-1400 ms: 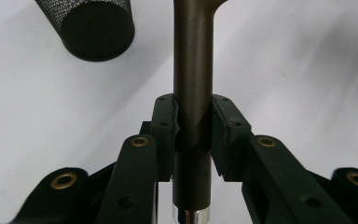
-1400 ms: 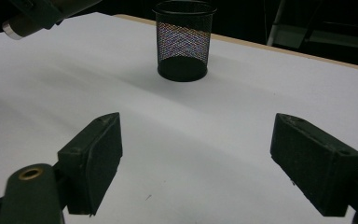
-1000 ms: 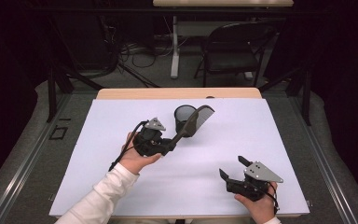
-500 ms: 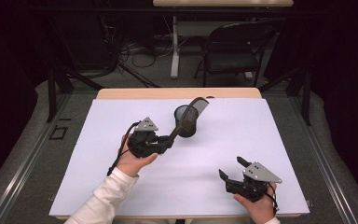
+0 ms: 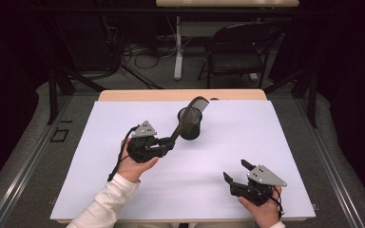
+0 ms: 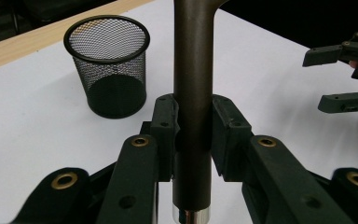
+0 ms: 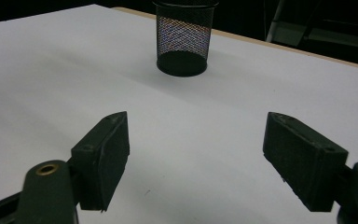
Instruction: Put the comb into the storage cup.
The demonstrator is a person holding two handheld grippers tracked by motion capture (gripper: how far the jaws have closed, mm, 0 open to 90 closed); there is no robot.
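My left gripper (image 5: 166, 144) is shut on the handle of a dark brown spatula (image 5: 195, 113). The spatula slants up and away, and its flat head hangs over a black mesh cup (image 5: 190, 127) standing upright on the white table. In the left gripper view the pads clamp the round handle (image 6: 193, 93) just above its silver end cap, with the mesh cup (image 6: 107, 65) off to the left. My right gripper (image 5: 236, 170) rests low near the table's front right. Its jaws have just been closing a little, and it (image 7: 205, 154) stands open with nothing between them. It faces the mesh cup (image 7: 184, 39).
A white sheet (image 5: 266, 137) covers the table, with a wooden edge (image 5: 138, 95) along the far side. A dark chair (image 5: 242, 52) and table legs stand on the floor beyond. The right gripper (image 6: 340, 77) also shows at the right of the left gripper view.
The left gripper has shifted slightly left, and the spatula's head has swung from beside the cup to above it. The right hand has stayed put.
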